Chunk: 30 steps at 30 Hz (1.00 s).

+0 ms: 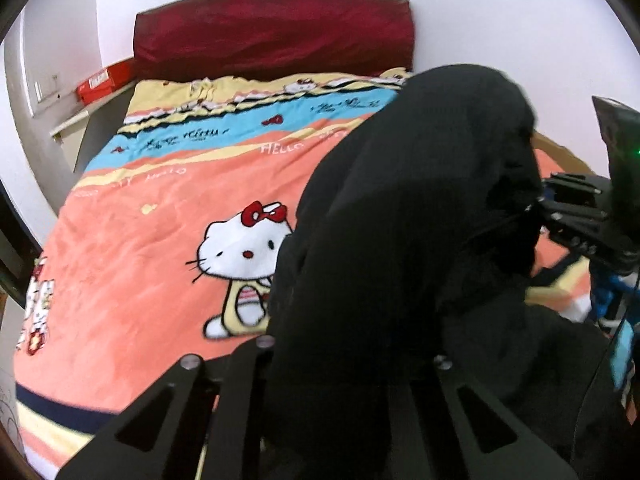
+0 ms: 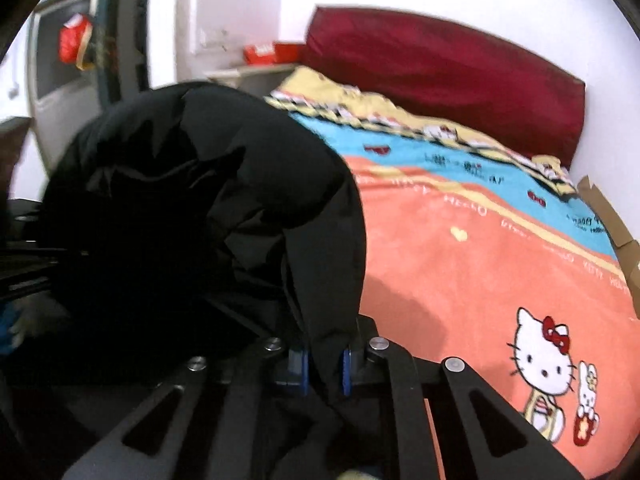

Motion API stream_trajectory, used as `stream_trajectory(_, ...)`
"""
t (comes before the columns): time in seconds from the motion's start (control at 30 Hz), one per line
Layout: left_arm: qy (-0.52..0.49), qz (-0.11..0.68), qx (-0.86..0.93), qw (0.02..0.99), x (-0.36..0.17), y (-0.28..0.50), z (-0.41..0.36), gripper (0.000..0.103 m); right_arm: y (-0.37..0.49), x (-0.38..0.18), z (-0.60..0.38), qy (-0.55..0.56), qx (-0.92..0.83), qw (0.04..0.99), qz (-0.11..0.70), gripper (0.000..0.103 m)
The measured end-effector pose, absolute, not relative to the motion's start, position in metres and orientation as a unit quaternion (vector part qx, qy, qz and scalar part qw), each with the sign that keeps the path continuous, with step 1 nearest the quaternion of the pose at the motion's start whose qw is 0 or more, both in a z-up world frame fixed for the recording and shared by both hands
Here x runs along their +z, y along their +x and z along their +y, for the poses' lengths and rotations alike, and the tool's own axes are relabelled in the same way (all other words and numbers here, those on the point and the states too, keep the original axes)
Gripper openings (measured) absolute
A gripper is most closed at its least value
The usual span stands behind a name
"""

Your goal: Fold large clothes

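Black jacket lifted over the bed, gripped from both sides.

Both grippers hold the jacket (image 1: pixel 400 220) above the bed (image 1: pixel 140 280), probably to spread it flat for folding. The right gripper (image 2: pixel 324 364) has its blue pads (image 2: pixel 346 372) pinching an edge; the left gripper (image 1: pixel 348 364) is buried in cloth, seemingly clamped on a fold. The jacket looks puffy, matte and bunched, hanging toward the foot of the bed.

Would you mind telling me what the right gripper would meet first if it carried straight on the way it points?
The black garment that the right gripper is already clamped on bulges directly ahead; past it probably lies the cartoon-cat blanket, though depth is unclear.
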<state>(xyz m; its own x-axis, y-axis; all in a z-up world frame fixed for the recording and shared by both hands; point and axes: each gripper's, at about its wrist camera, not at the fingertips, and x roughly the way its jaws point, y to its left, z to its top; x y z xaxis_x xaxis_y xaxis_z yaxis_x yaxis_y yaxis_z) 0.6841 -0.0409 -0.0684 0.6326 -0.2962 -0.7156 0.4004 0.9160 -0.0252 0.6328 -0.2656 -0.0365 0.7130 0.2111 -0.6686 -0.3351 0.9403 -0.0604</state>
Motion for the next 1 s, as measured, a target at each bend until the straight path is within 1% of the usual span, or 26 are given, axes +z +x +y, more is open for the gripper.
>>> stream_trajectory(0.13, 0.086, 0.363, -0.207, 0.904, -0.032, 0.619, -0.028, 0.009, 0.553, 0.01, -0.265, -0.083, 0.184, 0.925, 0.322, 0.011)
stream_trajectory(0.23, 0.089, 0.351, -0.218, 0.906, -0.012, 0.564, -0.016, 0.009, 0.491, 0.033, -0.263, -0.08, 0.203, 0.925, 0.31, 0.011)
stream_trajectory(0.3, 0.099, 0.35, -0.221, 0.905, -0.004, 0.532, -0.012, 0.009, 0.455, 0.042, -0.26, -0.096, 0.206, 0.925, 0.304, 0.011)
stream_trajectory(0.43, 0.09, 0.353, -0.232, 0.902, 0.006, 0.476, -0.009, 0.009, 0.395, 0.057, -0.26, -0.09, 0.208, 0.925, 0.305, 0.011)
stream_trajectory(0.57, 0.088, 0.345, -0.242, 0.903, 0.004, 0.422, -0.008, 0.009, 0.336, 0.06, -0.259, -0.087, 0.201, 0.926, 0.307, 0.011)
stream_trajectory(0.67, 0.086, 0.349, -0.245, 0.9, -0.019, 0.387, -0.002, 0.009, 0.302, 0.045, -0.262, -0.07, 0.203, 0.924, 0.317, 0.011)
stream_trajectory(0.73, 0.095, 0.354, -0.236, 0.9, -0.038, 0.37, -0.001, 0.009, 0.284, 0.023, -0.256, -0.067, 0.203, 0.918, 0.334, 0.011)
stream_trajectory(0.87, 0.074, 0.363, -0.223, 0.901, -0.08, 0.366, 0.001, 0.011, 0.267, -0.037, -0.245, -0.057, 0.187, 0.901, 0.386, 0.012)
stream_trajectory(0.93, 0.08, 0.363, -0.216, 0.903, -0.103, 0.369, -0.004, 0.011, 0.272, -0.068, -0.246, -0.054, 0.175, 0.894, 0.409, 0.012)
stream_trajectory(1.0, 0.091, 0.352, -0.214, 0.907, -0.117, 0.372, -0.008, 0.012, 0.277, -0.081, -0.249, -0.044, 0.17, 0.894, 0.413, 0.012)
